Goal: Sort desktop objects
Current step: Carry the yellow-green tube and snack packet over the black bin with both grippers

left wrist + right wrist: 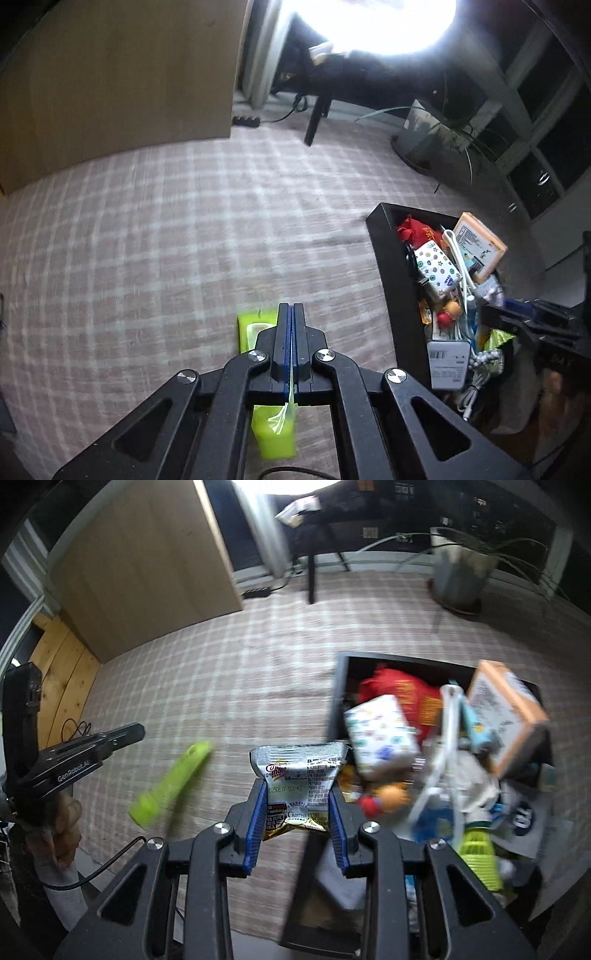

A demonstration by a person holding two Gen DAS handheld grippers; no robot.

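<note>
1. L gripper points steeply down over the checked cloth. In the R wrist view it sits at far left, w/ a hand and grey sleeve below it.
2. L jaws fully closed, pinching a thin edge of the lime-green packet. Packet hangs under the fingers, clear of the cloth; in the R wrist view it shows as a blurred green strip just beside the L gripper tip.
3. R gripper also tilts steeply down, near the black bin's left wall.
4. R jaws abt half open, blue pads pressing both sides of a silver sachet. Sachet stands upright btwn them, top poking past the fingertips.
5. Bin is crammed: red pouch, patterned white pack, orange-edged box, white cable, other bits too blurred to tell.
</note>
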